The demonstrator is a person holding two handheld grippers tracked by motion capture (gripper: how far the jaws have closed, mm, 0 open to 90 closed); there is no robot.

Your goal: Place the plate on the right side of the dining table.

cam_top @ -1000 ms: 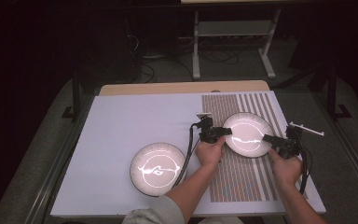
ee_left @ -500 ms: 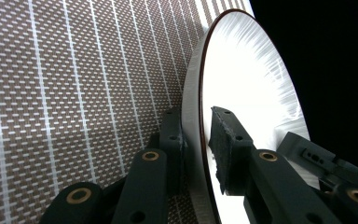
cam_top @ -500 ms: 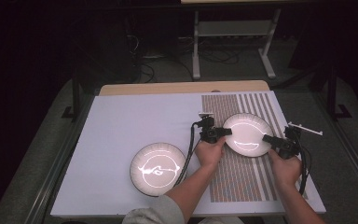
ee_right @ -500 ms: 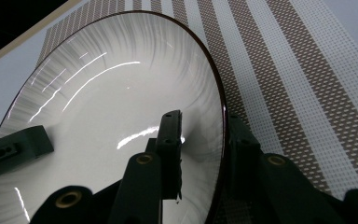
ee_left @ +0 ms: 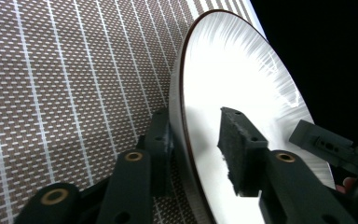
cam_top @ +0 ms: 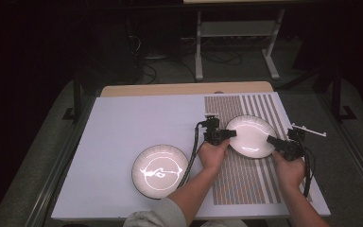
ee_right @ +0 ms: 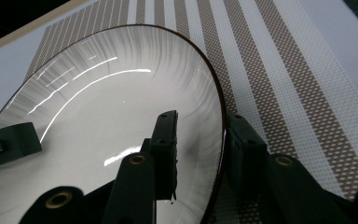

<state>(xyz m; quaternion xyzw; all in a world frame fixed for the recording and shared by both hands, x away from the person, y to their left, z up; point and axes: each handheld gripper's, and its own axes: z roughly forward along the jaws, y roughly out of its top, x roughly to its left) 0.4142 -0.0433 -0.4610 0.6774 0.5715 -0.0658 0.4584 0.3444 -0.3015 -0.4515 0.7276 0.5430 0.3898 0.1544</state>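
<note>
The plate (cam_top: 249, 137) is lying on the striped mat (cam_top: 246, 179), its rim sitting between the jaws of both my grippers. My left gripper (cam_top: 227, 134) and right gripper (cam_top: 273, 141) have just been opening, pads now straddling it loosely.

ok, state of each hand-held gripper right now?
Left hand-held gripper: open, jaws just opening astride the plate rim.
Right hand-held gripper: open, jaws astride the same plate's rim, just opening.

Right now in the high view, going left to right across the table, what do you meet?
Plate on the white board → left gripper → plate on the striped mat → right gripper.
</note>
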